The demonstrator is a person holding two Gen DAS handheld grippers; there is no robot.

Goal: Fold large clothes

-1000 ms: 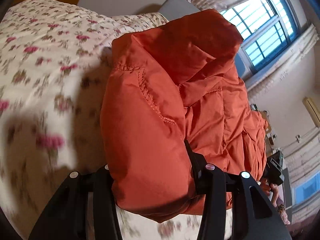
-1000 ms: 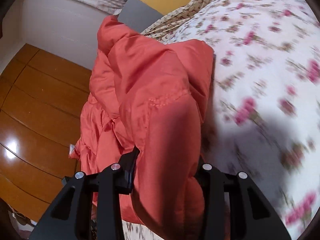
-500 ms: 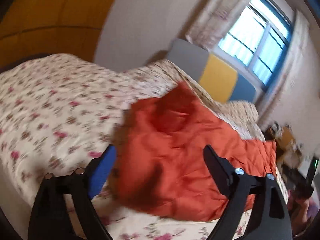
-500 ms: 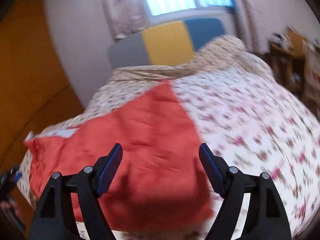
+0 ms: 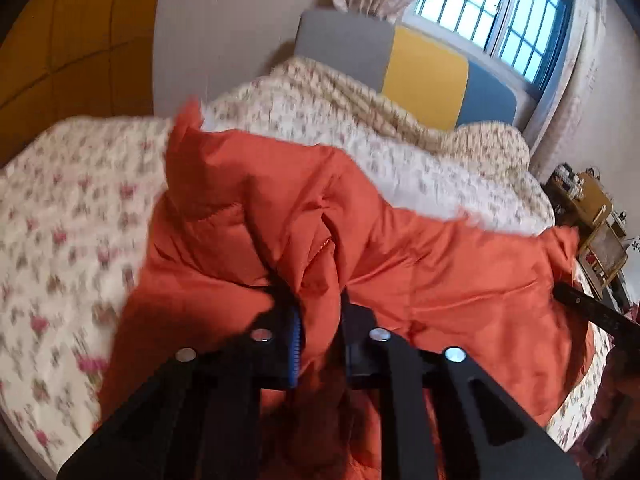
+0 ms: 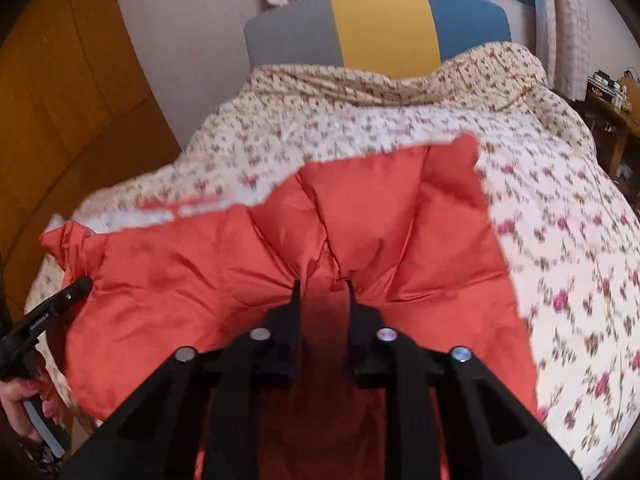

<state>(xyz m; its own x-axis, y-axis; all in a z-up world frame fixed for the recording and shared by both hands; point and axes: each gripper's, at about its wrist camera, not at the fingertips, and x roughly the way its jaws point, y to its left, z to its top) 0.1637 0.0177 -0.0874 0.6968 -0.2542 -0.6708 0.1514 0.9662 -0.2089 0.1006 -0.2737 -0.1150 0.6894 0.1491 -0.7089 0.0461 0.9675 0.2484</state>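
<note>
An orange padded jacket [image 5: 440, 264] lies spread across the flower-print bed quilt [image 5: 72, 216], its near edge bunched upward. In the left wrist view my left gripper [image 5: 317, 300] has its jaws closing, and a ridge of orange fabric is pinched between the pads. My right gripper [image 6: 322, 286] is likewise closing on a fold of the jacket [image 6: 192, 264], with cloth gathered tight between its fingers. The two grips sit apart along the same near edge. The right gripper's tip [image 5: 588, 308] shows at the far right of the left view, and the left gripper's tip [image 6: 52, 312] at the left of the right view.
The bed runs back to a grey, yellow and blue headboard [image 6: 380, 28] under a curtained window [image 5: 500, 12]. A yellow wooden wardrobe [image 6: 48, 112] stands to the left, and a cluttered wooden desk [image 5: 592, 216] to the right. A person's hand [image 6: 20, 400] holds the left gripper.
A second ago both grippers held thick folds. Half a second ago both stood wide open over the flattened jacket. Now both have closed on small pinches of fabric and lifted its near edge.
</note>
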